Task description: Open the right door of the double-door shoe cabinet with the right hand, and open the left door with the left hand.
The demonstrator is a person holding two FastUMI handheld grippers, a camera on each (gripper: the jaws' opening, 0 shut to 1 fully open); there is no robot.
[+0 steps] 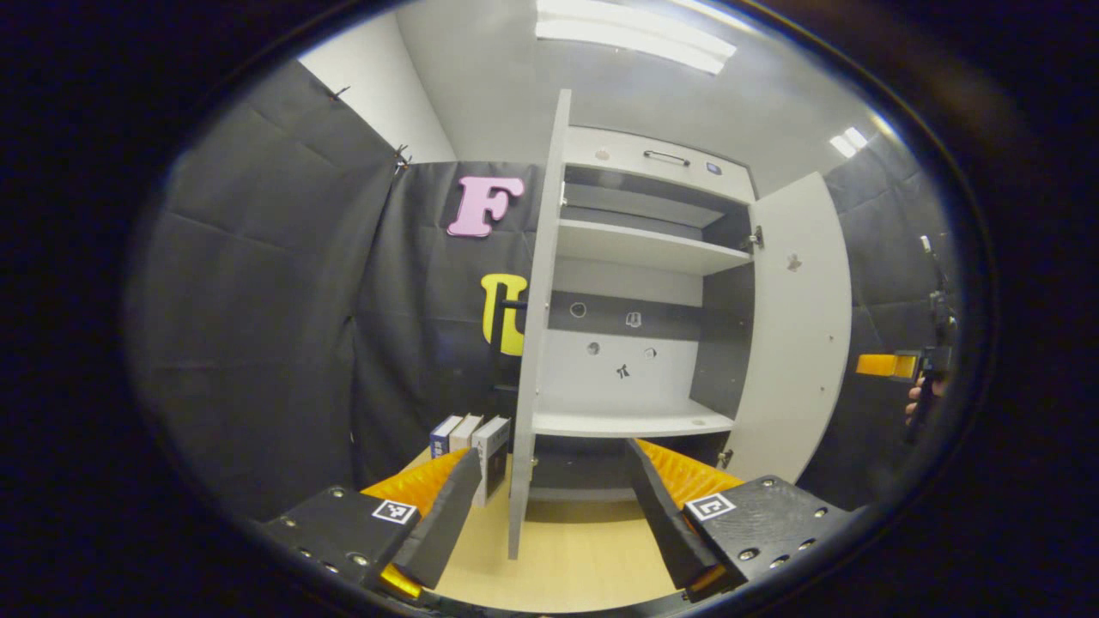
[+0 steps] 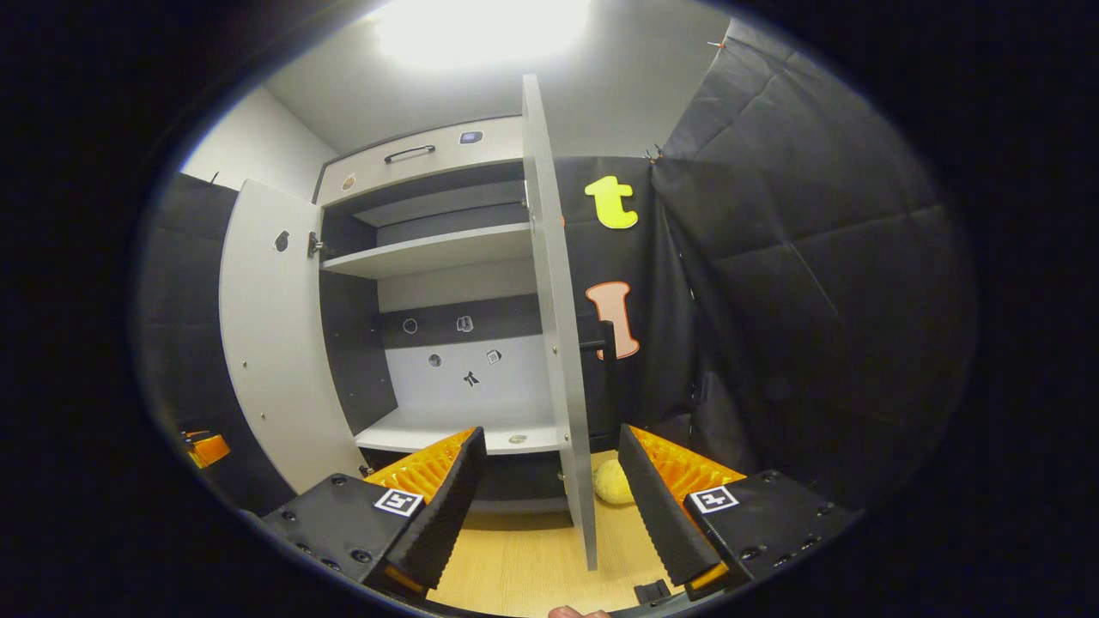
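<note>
Both doors swung wide; left tongs (image 1: 549,506) released before left door (image 1: 534,343) edge; right tongs (image 2: 549,498) released.

I am working in a staged recording booth, not a lived-in home: quilted black cloth (image 1: 275,283) is pinned up as walls on both sides, with plain white wall and a ceiling light panel (image 1: 635,34) above it. A grey-and-white shoe cabinet (image 1: 640,283) stands on a pale wood surface (image 1: 575,558) with both doors swung wide, its shelves bare and small marker stickers (image 1: 633,319) dotted on the back panel. A few boxes (image 1: 470,442) stand beside it on one side and a yellowish round object (image 2: 612,482) lies on the other, set out like props.
</note>
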